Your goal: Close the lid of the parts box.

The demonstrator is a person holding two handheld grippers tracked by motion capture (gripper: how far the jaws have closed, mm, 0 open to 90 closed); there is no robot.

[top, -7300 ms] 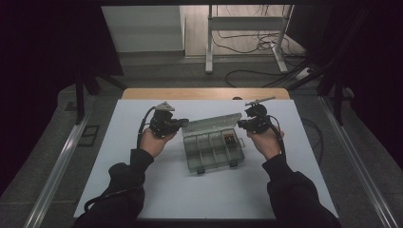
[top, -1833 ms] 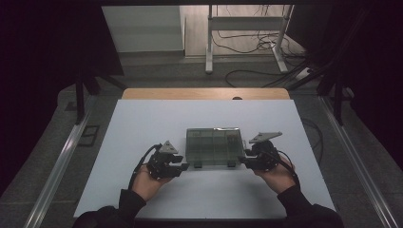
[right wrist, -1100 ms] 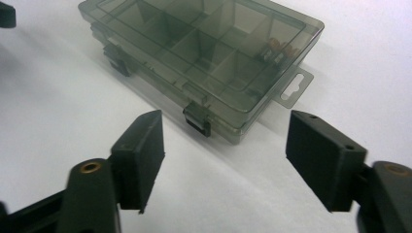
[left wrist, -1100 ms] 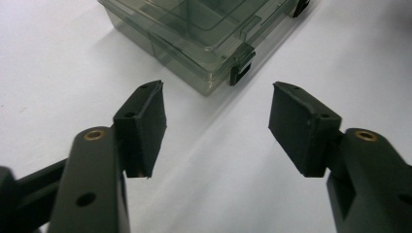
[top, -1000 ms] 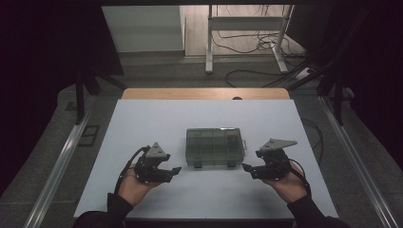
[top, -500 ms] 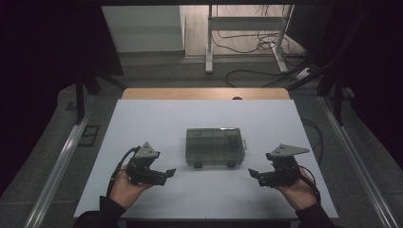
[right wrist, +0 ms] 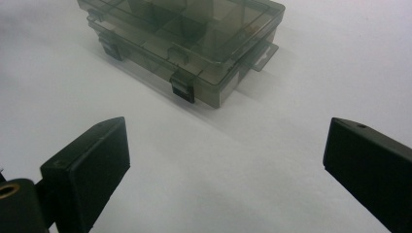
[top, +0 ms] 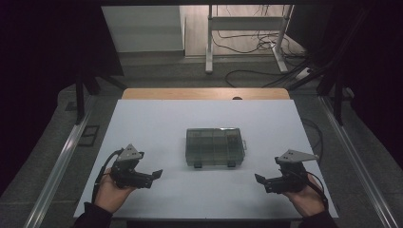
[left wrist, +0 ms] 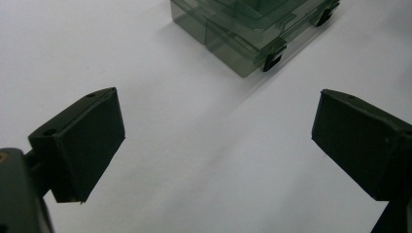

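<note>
A smoky clear plastic organizer box (top: 215, 147) lies shut in the middle of the white table (top: 157, 123), its two dark latches facing the person. In the left gripper view the box (left wrist: 252, 29) is ahead at the top; in the right gripper view the box (right wrist: 189, 43) lies ahead at upper left. My left gripper (top: 154, 176) is at the front left, well away from the box, its jaws having just been opening, with nothing between them. My right gripper (top: 259, 181) is at the front right, its jaws likewise just opened wide and empty.
Beyond the table's far wooden edge (top: 204, 93) are a white stand (top: 209, 42) and floor cables (top: 247, 47). Metal rails (top: 57, 166) run along both sides of the table.
Both hands have drawn back from the closed box toward the front corners of the table, and both pairs of jaws have spread wider. The box has stayed in place.
</note>
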